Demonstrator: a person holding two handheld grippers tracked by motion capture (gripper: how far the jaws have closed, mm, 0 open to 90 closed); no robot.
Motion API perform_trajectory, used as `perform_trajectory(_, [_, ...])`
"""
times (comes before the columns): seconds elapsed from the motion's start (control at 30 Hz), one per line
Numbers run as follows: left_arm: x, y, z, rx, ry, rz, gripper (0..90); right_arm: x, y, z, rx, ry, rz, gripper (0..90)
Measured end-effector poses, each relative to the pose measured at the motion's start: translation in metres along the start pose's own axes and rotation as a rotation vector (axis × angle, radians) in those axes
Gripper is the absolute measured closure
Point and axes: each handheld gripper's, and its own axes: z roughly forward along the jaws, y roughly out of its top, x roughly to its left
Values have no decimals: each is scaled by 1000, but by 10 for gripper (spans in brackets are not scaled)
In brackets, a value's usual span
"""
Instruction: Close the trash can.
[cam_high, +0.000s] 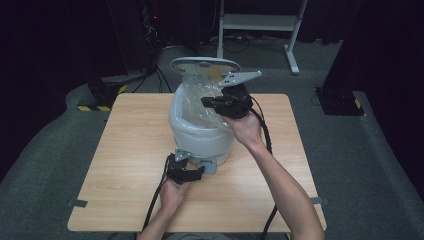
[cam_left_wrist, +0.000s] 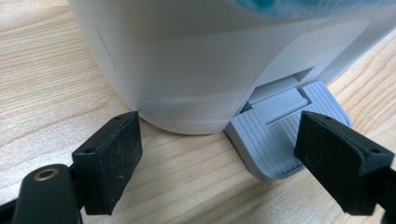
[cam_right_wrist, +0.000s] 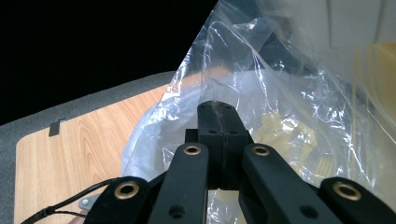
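Gaping gripper (cam_left_wrist: 219, 161) before bin pedal (cam_left_wrist: 280, 135)

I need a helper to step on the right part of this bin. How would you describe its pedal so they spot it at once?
On the wooden table stands a white bin lined with a clear plastic bag. At the foot of its near side, by the left gripper, the pedal sticks out: a flat grey tab with fine ridges, unlike the smooth white wall above.

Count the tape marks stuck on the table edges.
2. One tape mark sits at the table's near-left edge, left of the left gripper; the other tape mark at the near-right edge. Arms may hide more.
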Motion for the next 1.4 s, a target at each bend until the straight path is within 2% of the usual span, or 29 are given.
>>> perform_trajectory(0.13, [0,0,0,0,0,0,150,4,2,1,-1,-3,-20,900])
perform_trajectory(0.27, [0,0,0,-1,0,0,151,3,2,4,-2,4,-15,900])
perform_trajectory(0.53, [0,0,0,-3,0,-1,155,-1,4,12,31,6,-9,900])
perform_trajectory(0.83, [0,0,0,-3,-1,-1,159,-4,6,22,61,24,20,900])
perform_trajectory(1.0, [0,0,0,-4,-2,-2,161,-2,9,28,73,30,6,900])
perform_trajectory(1.27, [0,0,0,-6,-2,-2,166,-2,13,35,110,32,1,900])
perform_trajectory(1.4, [0,0,0,-6,-3,-2,169,-2,17,43,149,25,-6,900])
